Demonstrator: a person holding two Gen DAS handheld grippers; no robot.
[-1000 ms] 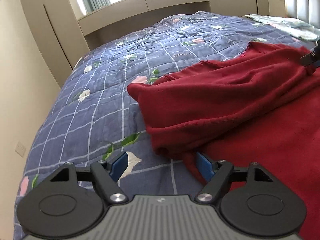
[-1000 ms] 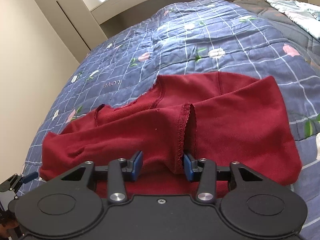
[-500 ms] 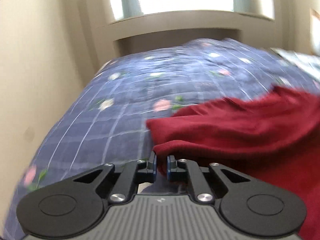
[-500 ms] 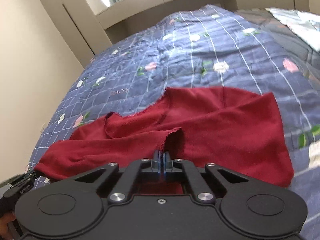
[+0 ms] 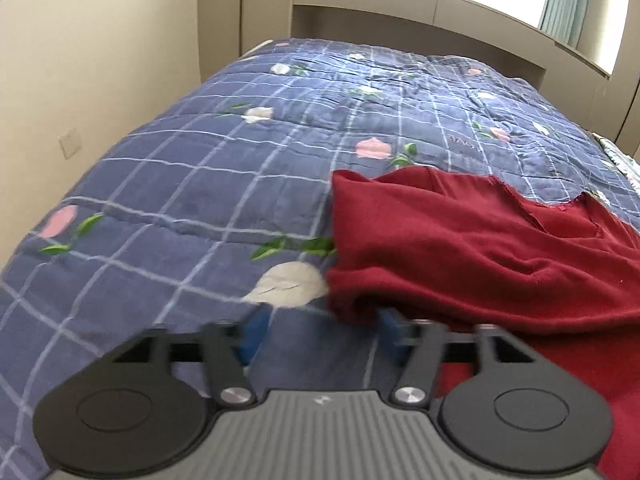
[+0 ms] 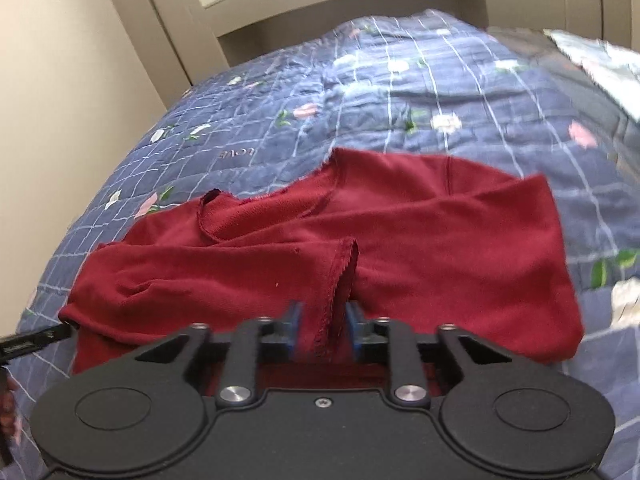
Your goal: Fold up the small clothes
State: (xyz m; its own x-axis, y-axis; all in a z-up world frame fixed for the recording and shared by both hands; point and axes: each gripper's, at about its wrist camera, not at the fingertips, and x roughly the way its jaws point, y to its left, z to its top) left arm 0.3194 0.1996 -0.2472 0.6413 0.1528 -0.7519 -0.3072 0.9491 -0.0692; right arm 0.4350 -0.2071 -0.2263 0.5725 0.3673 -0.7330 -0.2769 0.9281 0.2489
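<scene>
A dark red sweater (image 5: 480, 248) lies crumpled on the blue quilt, one sleeve folded across its body. My left gripper (image 5: 320, 330) is open at the garment's left folded edge, which lies just ahead of its right finger. In the right wrist view the red sweater (image 6: 400, 240) spreads across the bed. My right gripper (image 6: 323, 334) is open, with the sleeve's raw cuff edge (image 6: 340, 280) standing loose between its blue pads. The left gripper's tip (image 6: 32, 338) shows at the far left edge of the right wrist view.
The blue checked floral quilt (image 5: 240, 184) covers the bed. A beige wall (image 5: 80, 60) with a socket runs along the left. A window ledge (image 5: 400, 4) stands behind the bed. A light patterned cloth (image 6: 592, 56) lies at the far right.
Both grippers were open a second ago, shut on the sweater half a second ago, and are open again now. The fabric has dropped back on the bed with the sleeve shifted.
</scene>
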